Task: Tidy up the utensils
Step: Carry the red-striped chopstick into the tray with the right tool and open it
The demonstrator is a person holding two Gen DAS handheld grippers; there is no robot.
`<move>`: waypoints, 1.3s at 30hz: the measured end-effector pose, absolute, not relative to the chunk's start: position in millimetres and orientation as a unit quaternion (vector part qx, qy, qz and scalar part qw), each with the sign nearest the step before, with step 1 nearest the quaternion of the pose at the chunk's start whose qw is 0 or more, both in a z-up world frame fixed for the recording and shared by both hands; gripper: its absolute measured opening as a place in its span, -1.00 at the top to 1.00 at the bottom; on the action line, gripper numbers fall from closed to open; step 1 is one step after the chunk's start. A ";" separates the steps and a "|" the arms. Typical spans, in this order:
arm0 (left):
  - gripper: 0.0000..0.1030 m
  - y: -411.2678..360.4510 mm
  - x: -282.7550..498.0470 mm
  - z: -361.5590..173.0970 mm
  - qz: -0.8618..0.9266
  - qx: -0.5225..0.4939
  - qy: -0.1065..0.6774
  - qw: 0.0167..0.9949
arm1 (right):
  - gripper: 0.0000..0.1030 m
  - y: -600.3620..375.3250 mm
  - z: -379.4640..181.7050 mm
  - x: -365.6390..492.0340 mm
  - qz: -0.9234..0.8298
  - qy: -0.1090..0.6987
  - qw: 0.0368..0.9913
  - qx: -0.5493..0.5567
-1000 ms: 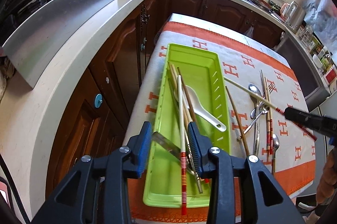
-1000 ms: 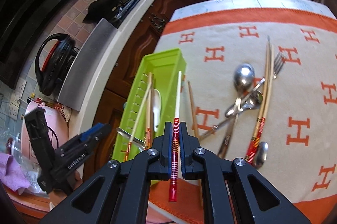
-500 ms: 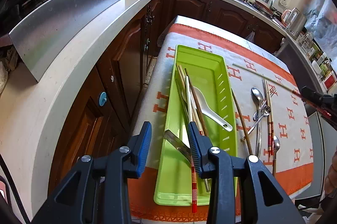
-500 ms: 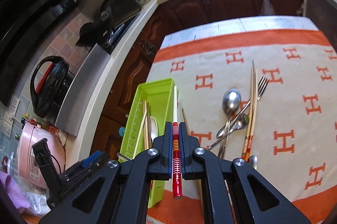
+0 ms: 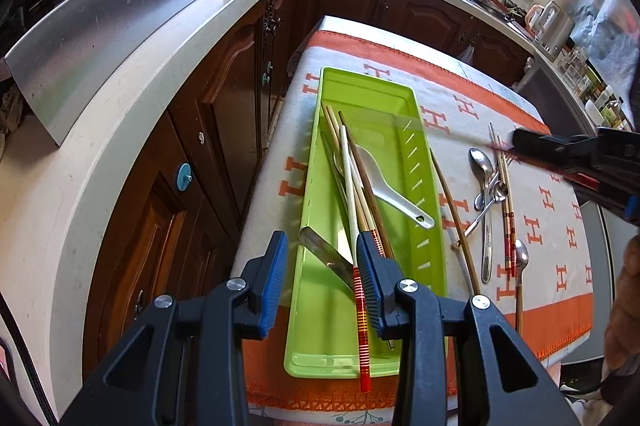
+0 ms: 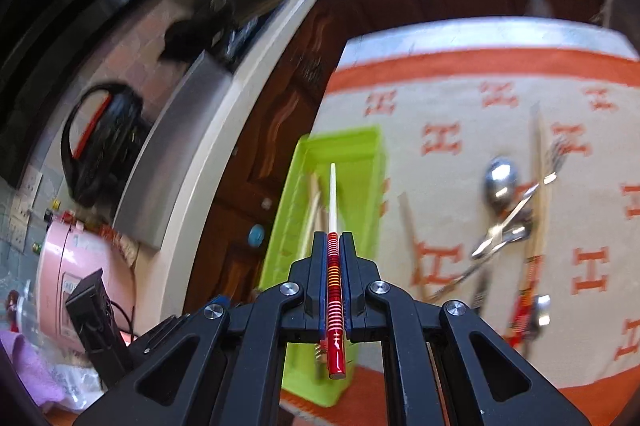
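A green tray (image 5: 434,209) lies lengthwise on the orange-and-white cloth (image 5: 560,266). It holds several chopsticks (image 5: 352,177), a white soup spoon (image 5: 386,185) and a metal handle (image 5: 324,254). My left gripper (image 5: 322,262) hovers open above the tray's near end, with nothing pressed between its pads. My right gripper (image 6: 334,240) is shut on a white chopstick with a red striped end (image 6: 335,290), whose tip hangs over the tray (image 6: 360,153). In the left wrist view the right gripper (image 5: 520,141) comes in from the right, and its chopstick is a blur.
Metal spoons (image 5: 486,181), a fork and two red-ended chopsticks (image 5: 509,226) lie on the cloth right of the tray. A brown chopstick (image 5: 454,214) rests along the tray's right wall. A white counter (image 5: 132,97) with a steel panel runs on the left. A hand (image 5: 628,286) shows at the right edge.
My right gripper has carried the red-ended chopstick leftwards, so its tip now hangs over the tray. The left gripper stays open above the tray's near end.
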State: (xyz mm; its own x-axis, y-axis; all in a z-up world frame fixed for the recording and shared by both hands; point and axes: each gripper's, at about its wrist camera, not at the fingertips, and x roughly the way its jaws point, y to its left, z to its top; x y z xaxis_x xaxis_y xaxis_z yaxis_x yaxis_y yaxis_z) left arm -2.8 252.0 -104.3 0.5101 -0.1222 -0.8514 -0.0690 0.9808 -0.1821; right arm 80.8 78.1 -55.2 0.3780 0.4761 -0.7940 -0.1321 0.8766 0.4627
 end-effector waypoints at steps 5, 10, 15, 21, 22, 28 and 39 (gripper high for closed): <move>0.35 252.6 -3.3 -108.3 -0.024 -0.101 0.504 0.857 | 0.60 101.8 -77.4 80.3 0.210 0.555 0.789 0.158; 0.35 247.1 -0.4 -116.6 -0.038 -0.100 0.519 0.848 | 0.59 96.5 -81.9 78.2 0.220 0.555 0.785 0.164; 0.35 239.9 -0.3 -126.3 -0.053 -0.097 0.536 0.837 | 0.59 79.9 -89.4 78.9 0.213 0.559 0.782 0.175; 0.35 229.8 1.0 -139.7 -0.065 -0.094 0.562 0.819 | 0.59 65.5 -99.1 78.7 0.211 0.561 0.779 0.187; 0.37 227.8 0.9 -141.4 -0.067 -0.091 0.564 0.818 | 0.59 64.7 -99.3 78.2 0.211 0.560 0.779 0.187; 0.90 220.5 5.1 -149.6 -0.064 -0.086 0.568 0.816 | 0.59 52.1 -99.2 75.7 0.210 0.554 0.783 0.191; 0.92 225.8 36.7 -155.3 -0.029 -0.098 0.569 0.816 | 0.59 14.5 -101.3 74.4 0.191 0.543 0.789 0.217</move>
State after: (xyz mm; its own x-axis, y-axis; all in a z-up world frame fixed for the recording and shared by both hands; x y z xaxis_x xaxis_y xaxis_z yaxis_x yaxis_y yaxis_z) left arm 36.7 225.8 -155.3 0.3506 -0.1581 -0.9231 -0.0650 0.9792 -0.1923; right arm 74.4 14.5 -101.3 0.3376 0.5362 -0.7736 -0.0652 0.8332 0.5491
